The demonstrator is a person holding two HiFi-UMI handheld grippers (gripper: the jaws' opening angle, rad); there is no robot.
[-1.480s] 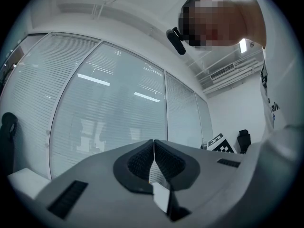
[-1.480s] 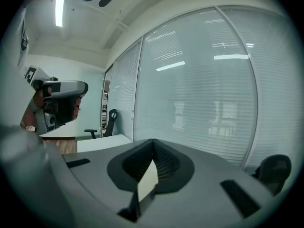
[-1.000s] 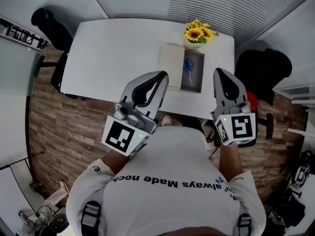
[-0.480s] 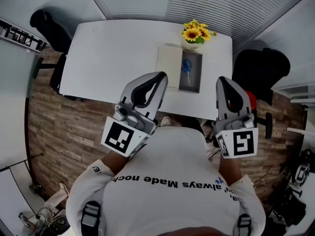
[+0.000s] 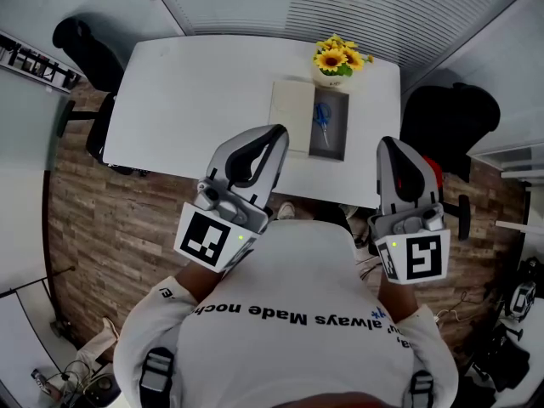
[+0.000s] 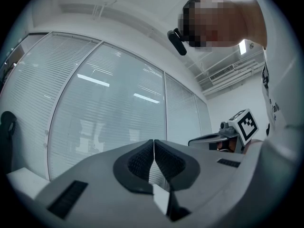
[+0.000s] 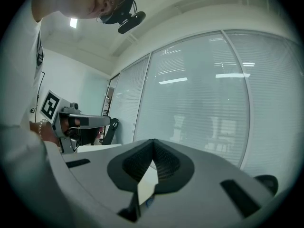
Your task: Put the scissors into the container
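Observation:
Blue-handled scissors (image 5: 323, 118) lie inside a grey rectangular container (image 5: 330, 126) on the white table (image 5: 204, 92), seen in the head view. Its pale lid (image 5: 291, 104) lies flat just left of it. My left gripper (image 5: 275, 132) is held close to my chest, short of the table's near edge, jaws shut and empty. My right gripper (image 5: 389, 145) hangs off the table's near right corner, also shut on nothing. In the left gripper view the jaw tips (image 6: 154, 141) meet; in the right gripper view the tips (image 7: 153, 141) meet too. Both point up at the glass wall.
A pot of yellow sunflowers (image 5: 338, 60) stands at the table's far edge behind the container. A black chair (image 5: 85, 53) sits at the table's left end, another dark chair (image 5: 450, 117) at the right. Wood floor (image 5: 110, 228) lies below me.
My right gripper has drawn back toward my body and slightly right, away from the table. The left gripper has stayed put. Scissors and container are unmoved.

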